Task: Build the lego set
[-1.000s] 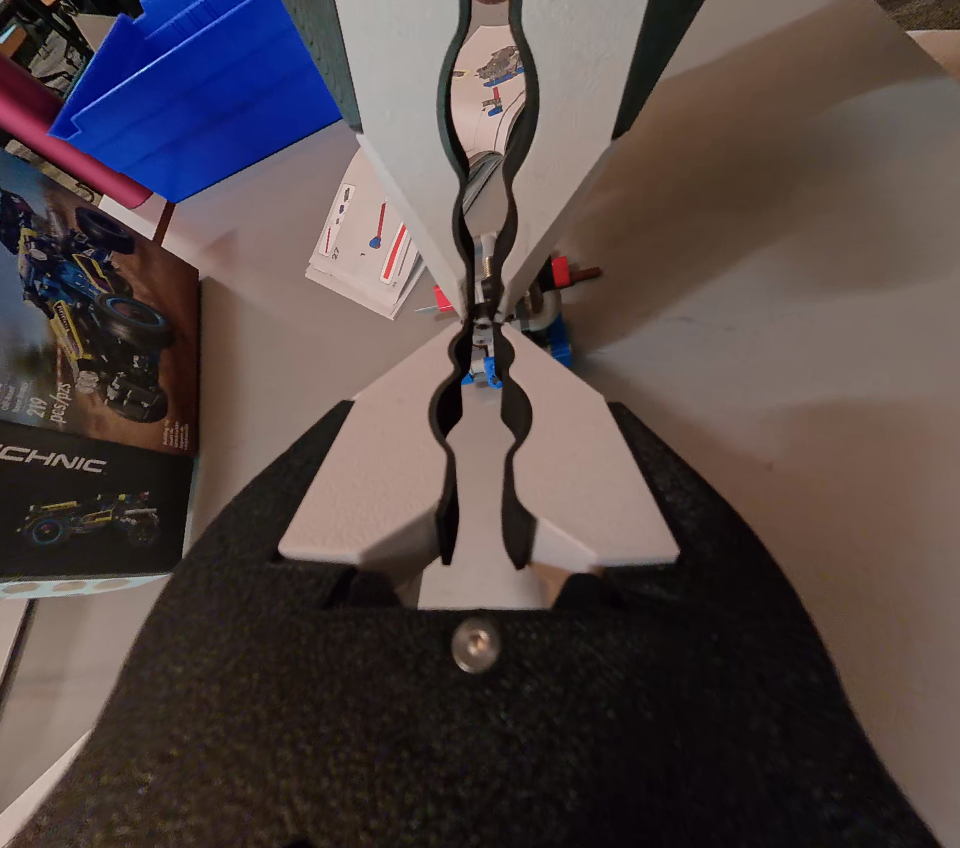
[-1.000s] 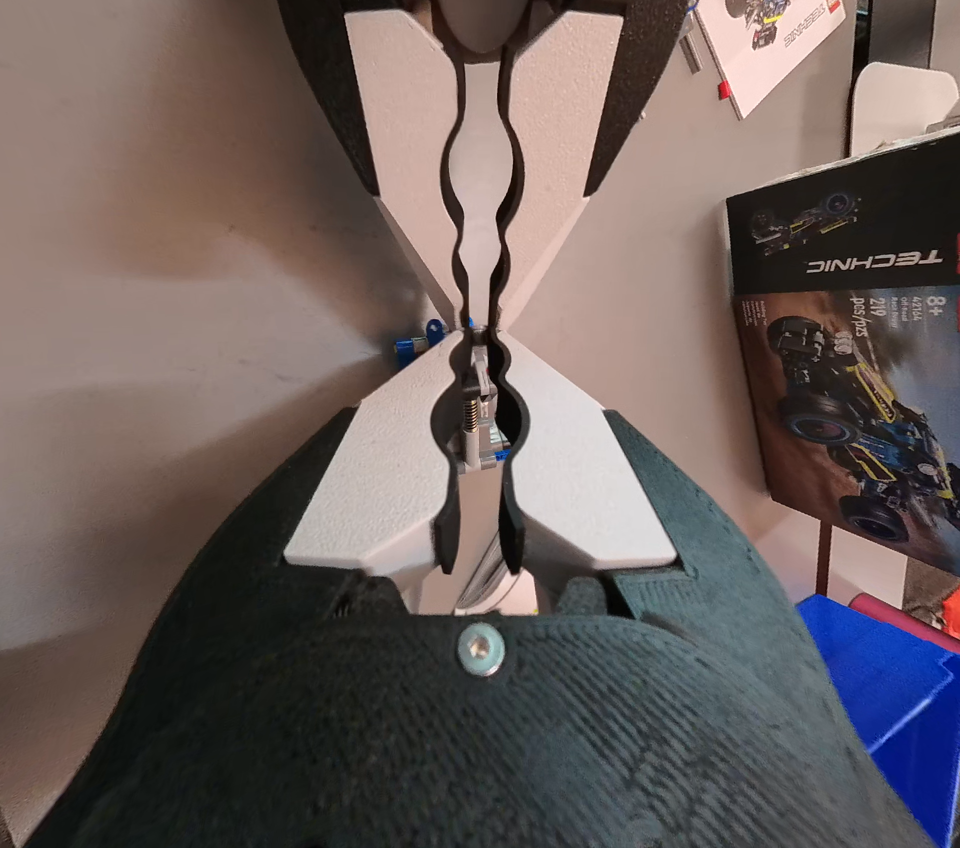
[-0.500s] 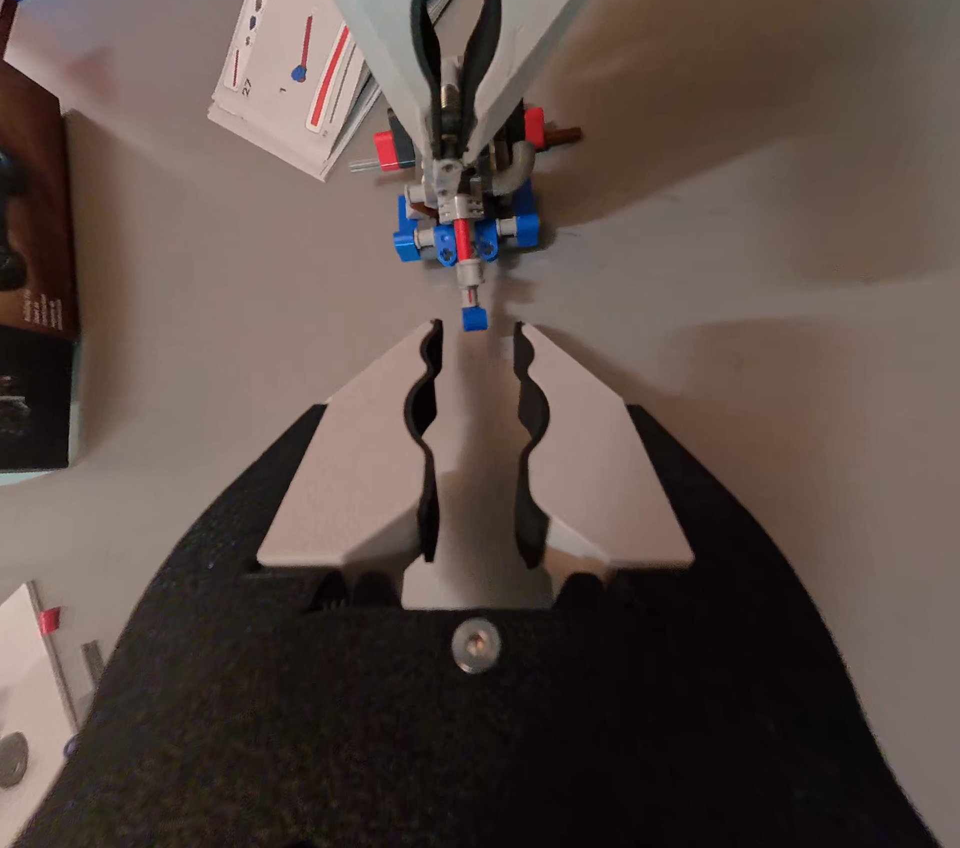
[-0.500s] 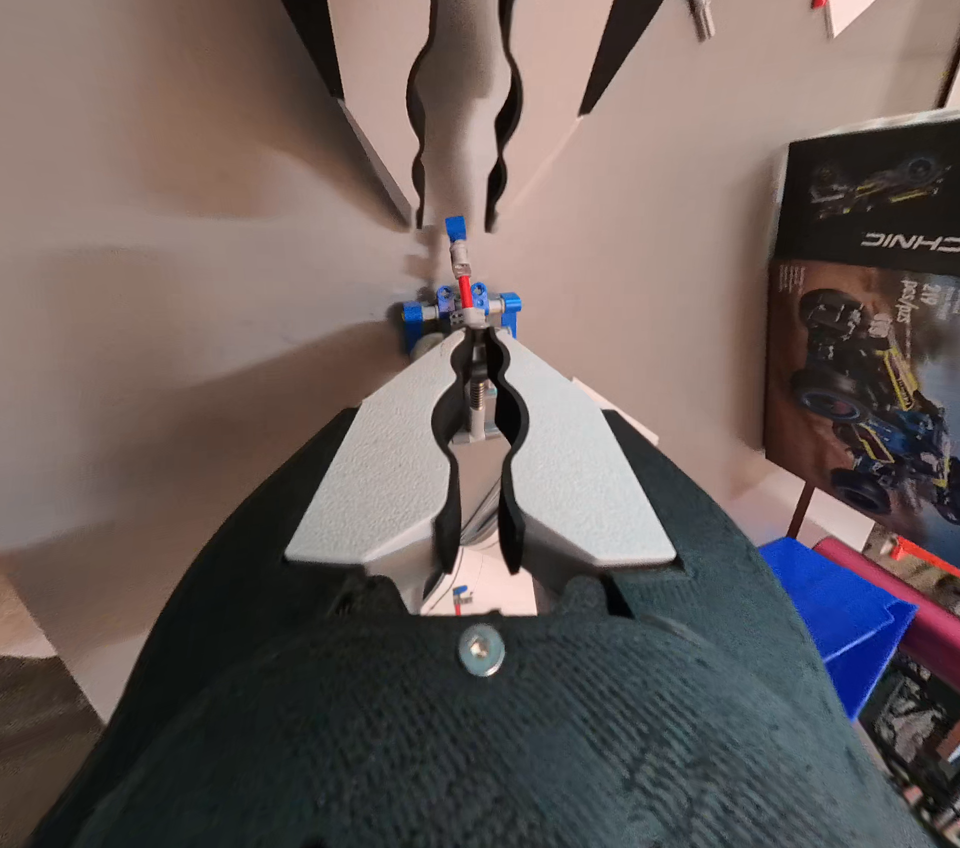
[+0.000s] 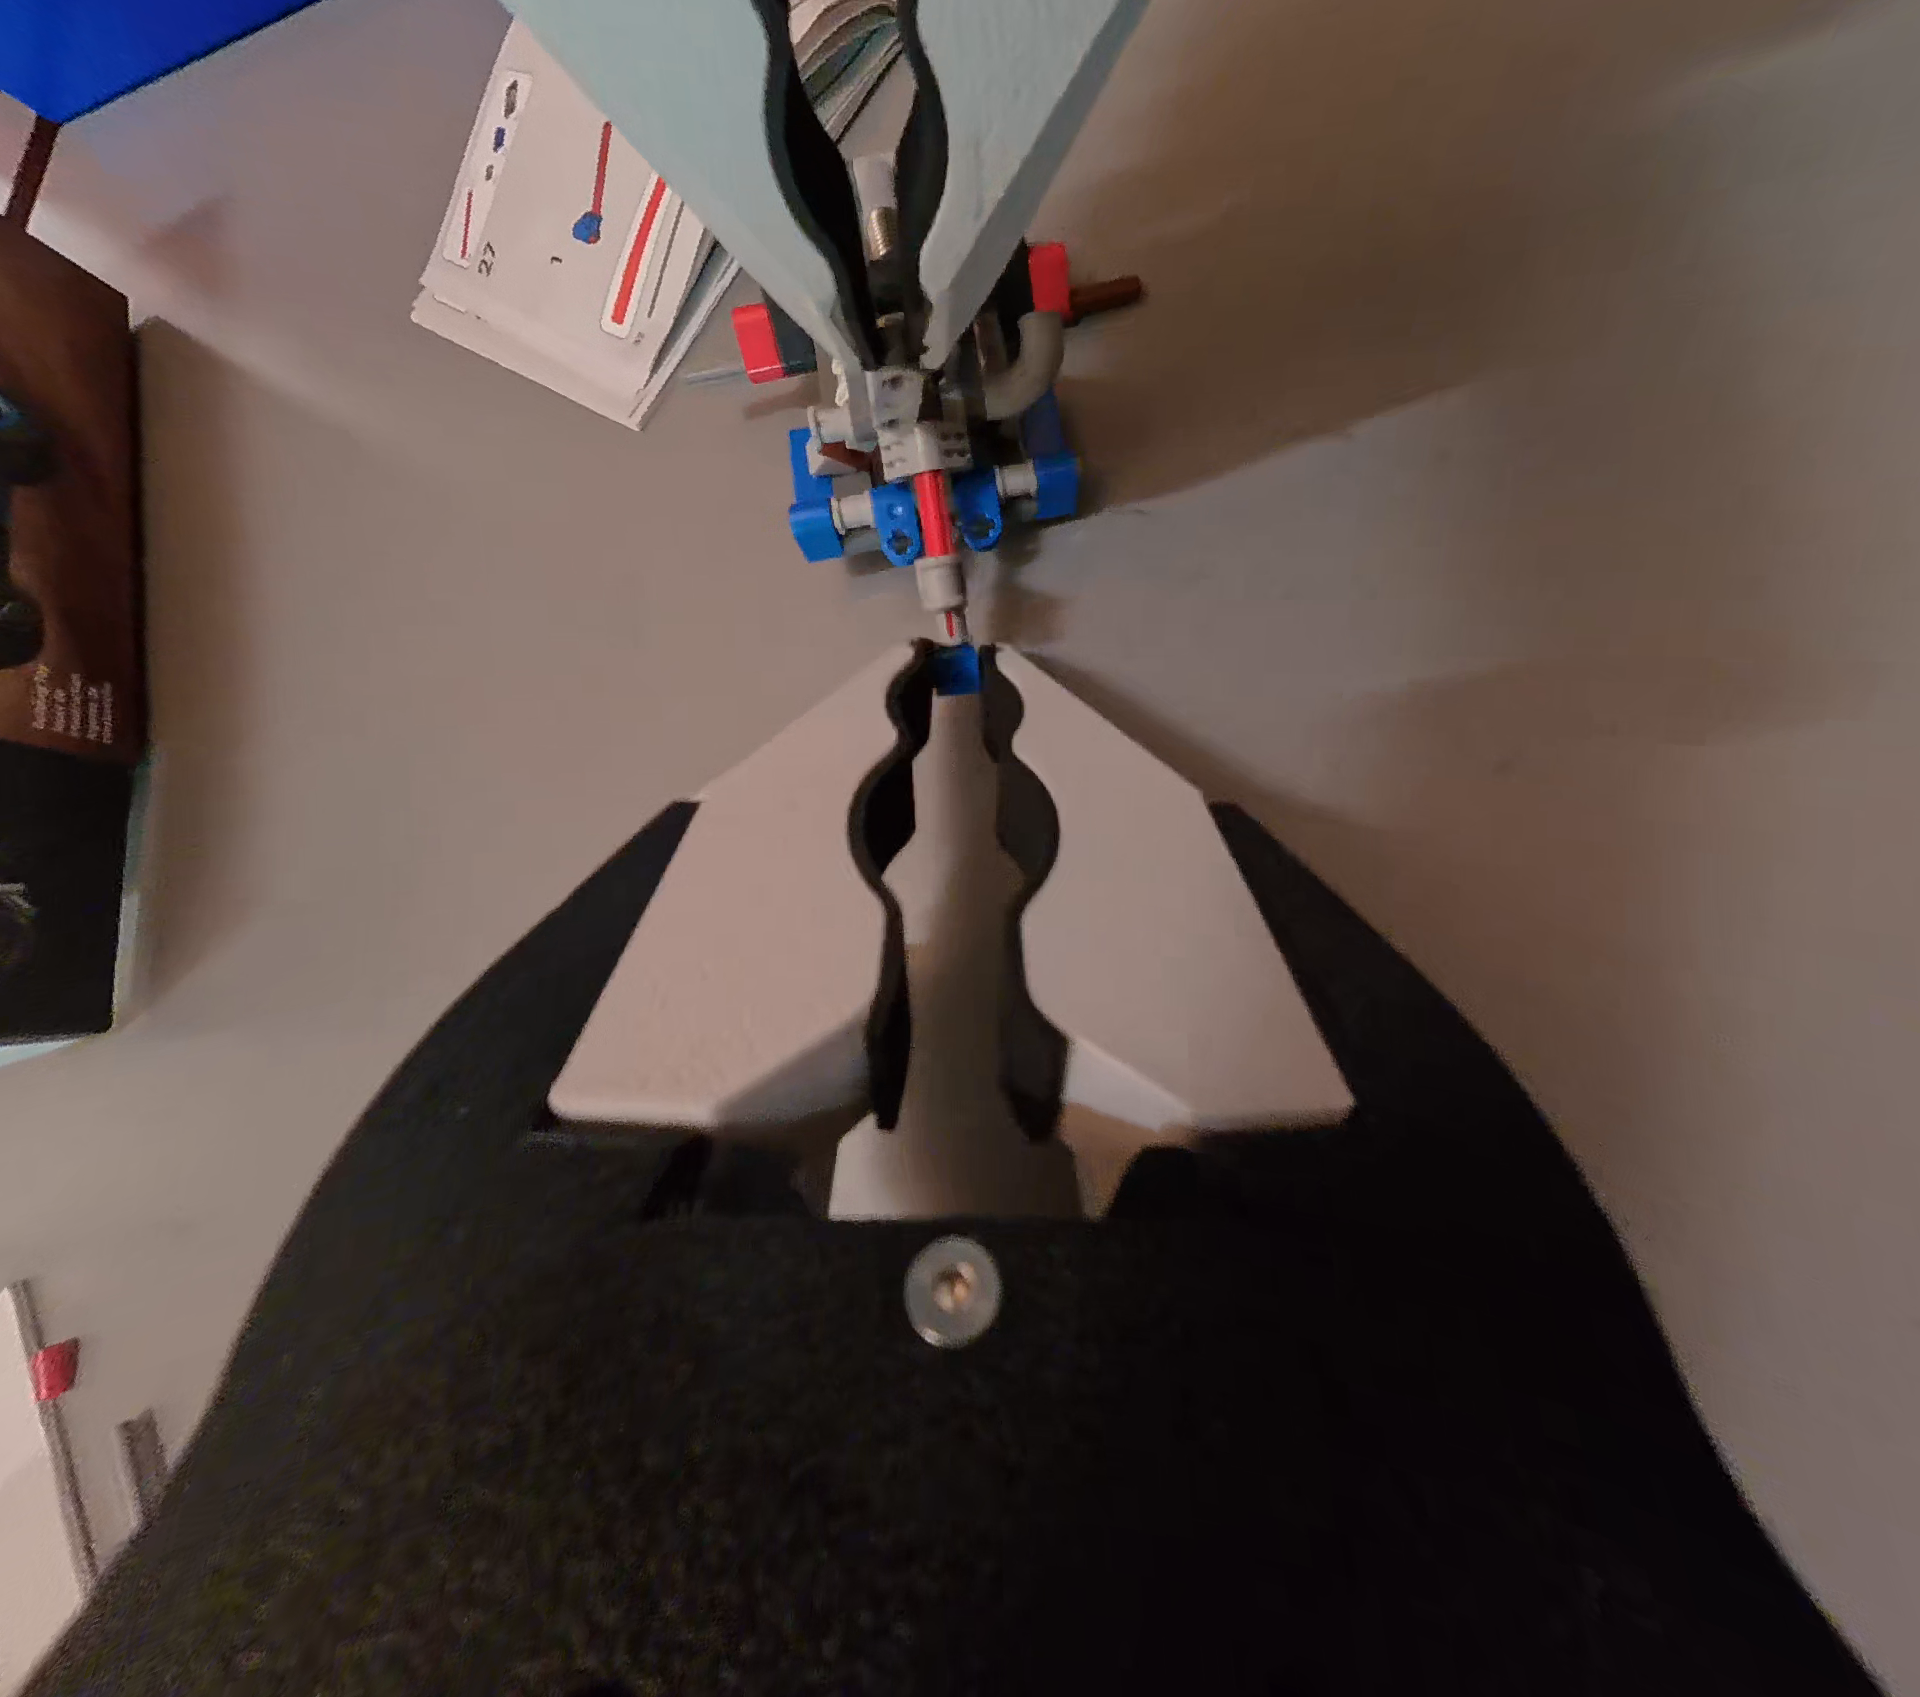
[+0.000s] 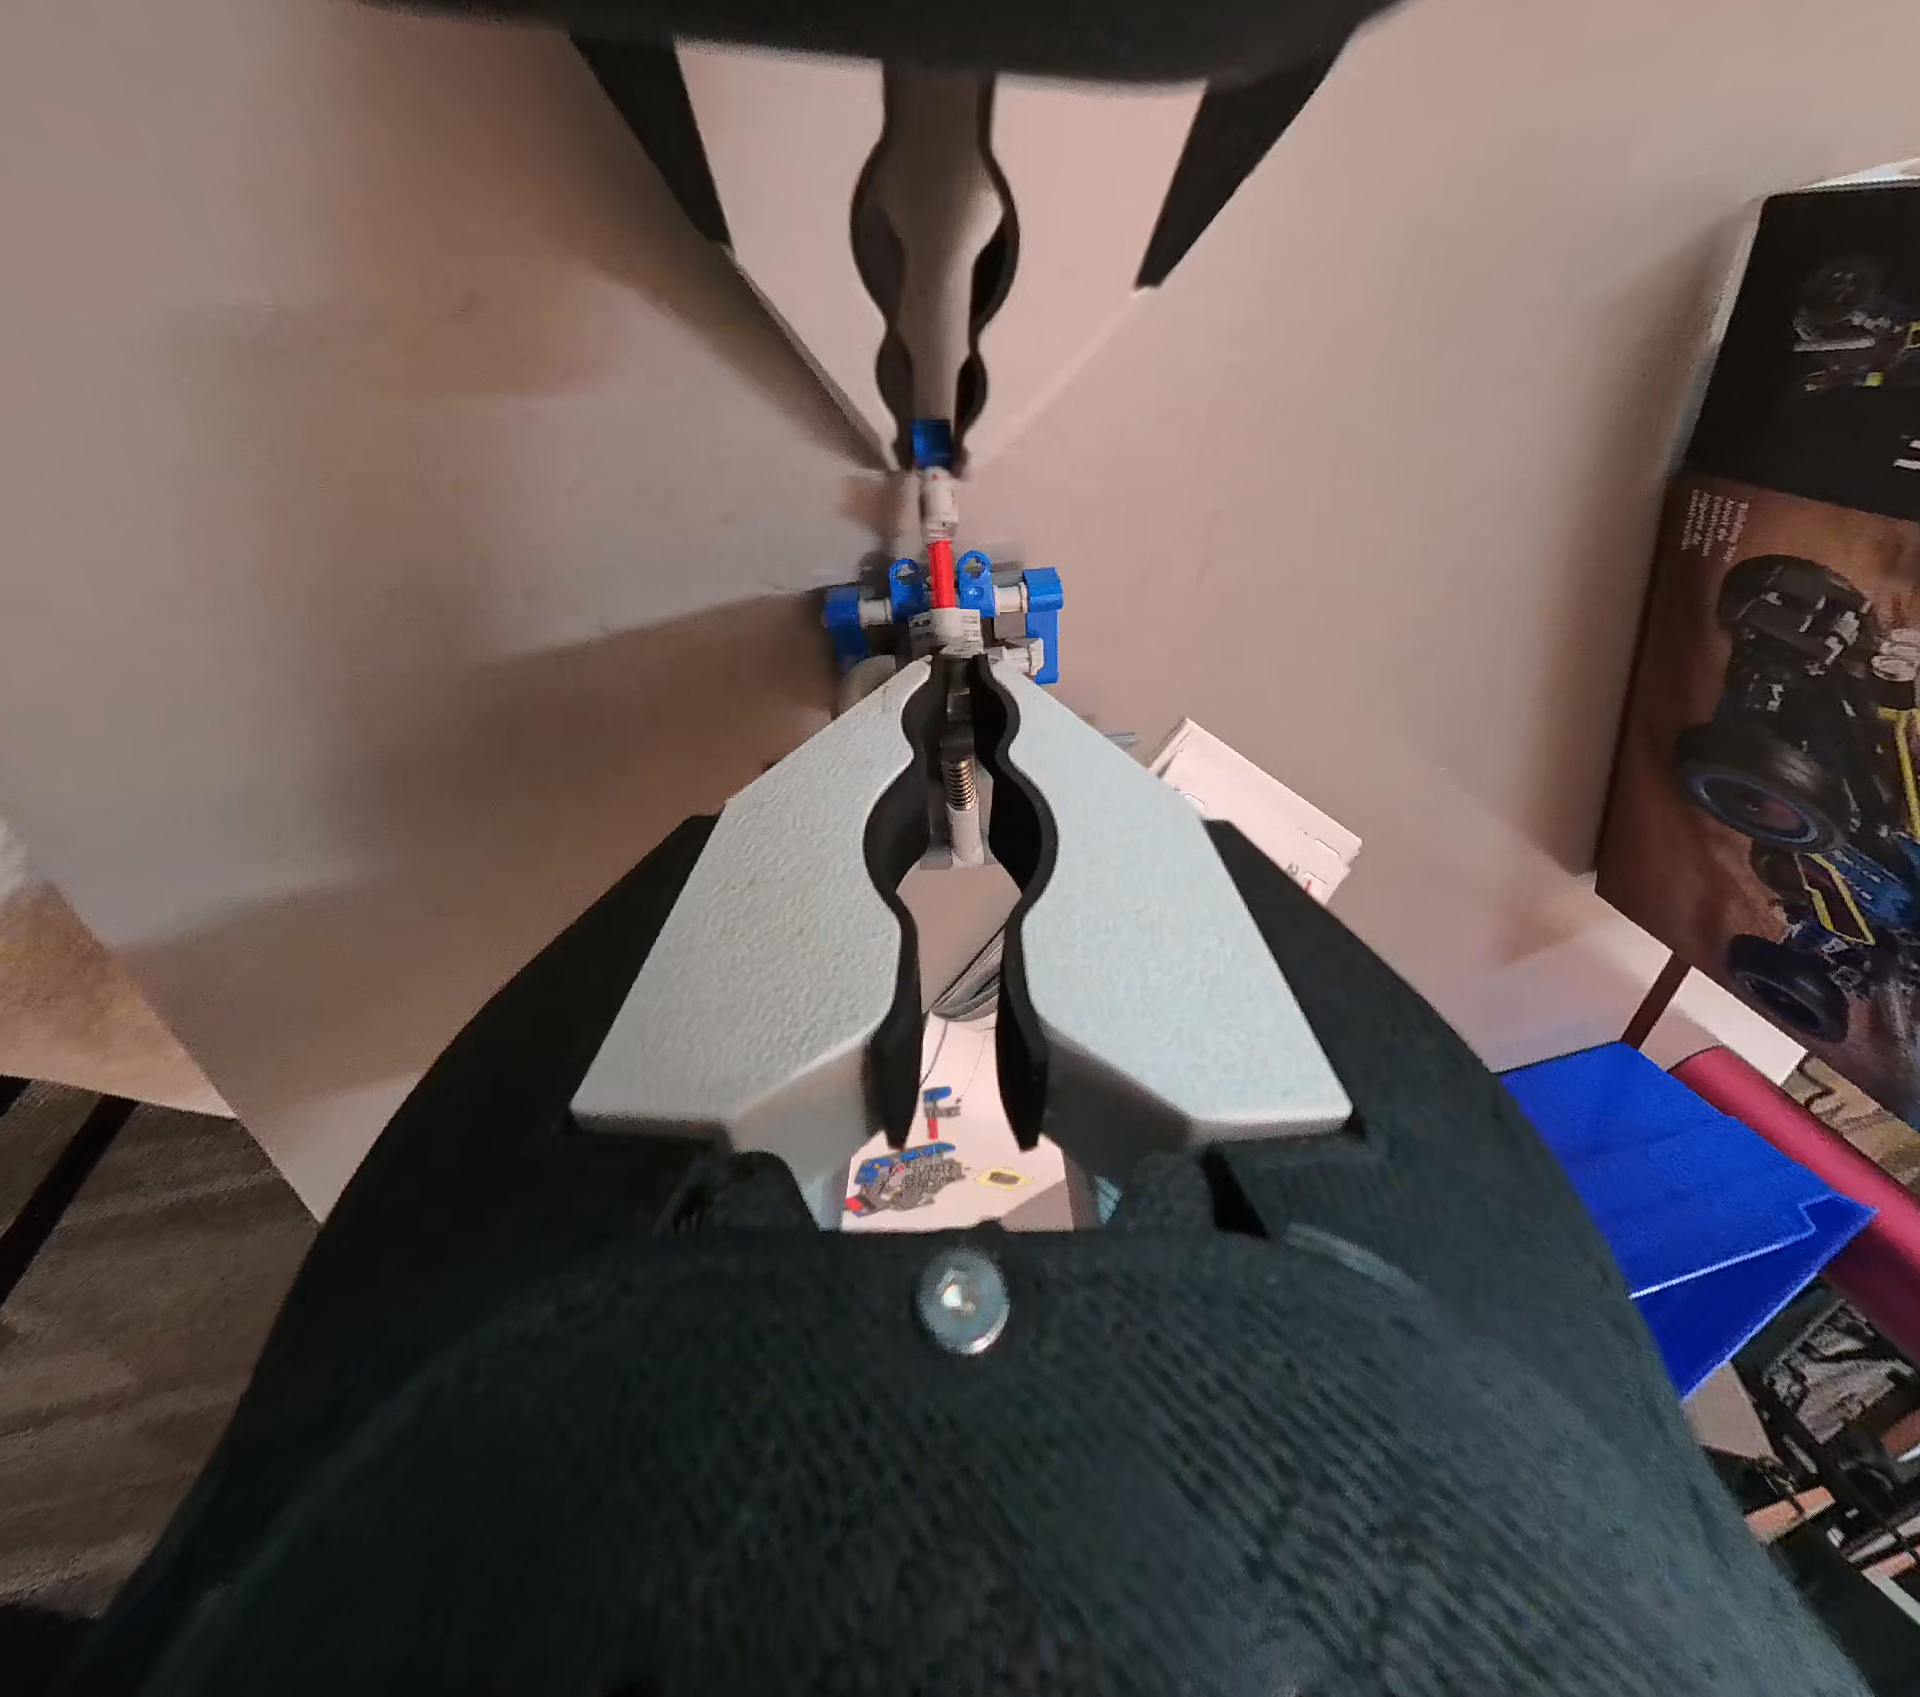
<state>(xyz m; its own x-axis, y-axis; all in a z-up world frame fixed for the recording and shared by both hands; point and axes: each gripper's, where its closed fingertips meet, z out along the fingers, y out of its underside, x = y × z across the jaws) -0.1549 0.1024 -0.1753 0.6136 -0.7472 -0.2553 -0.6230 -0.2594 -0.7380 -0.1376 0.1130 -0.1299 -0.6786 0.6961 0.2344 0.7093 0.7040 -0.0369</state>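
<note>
Left wrist view: we see the left claw (image 5: pixel 954 668) pinching a small blue piece (image 5: pixel 956 673) at the tip of a red axle (image 5: pixel 931 513) on the desk (image 5: pixel 1455 608). Right wrist view: we see the right claw (image 6: pixel 956 673) clamped on the brick assembly (image 6: pixel 948 621), beside a booklet (image 6: pixel 1262 816).

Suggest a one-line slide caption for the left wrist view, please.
Left gripper pinches a small blue piece on a red axle while the right gripper clamps the toy assembly.
</note>
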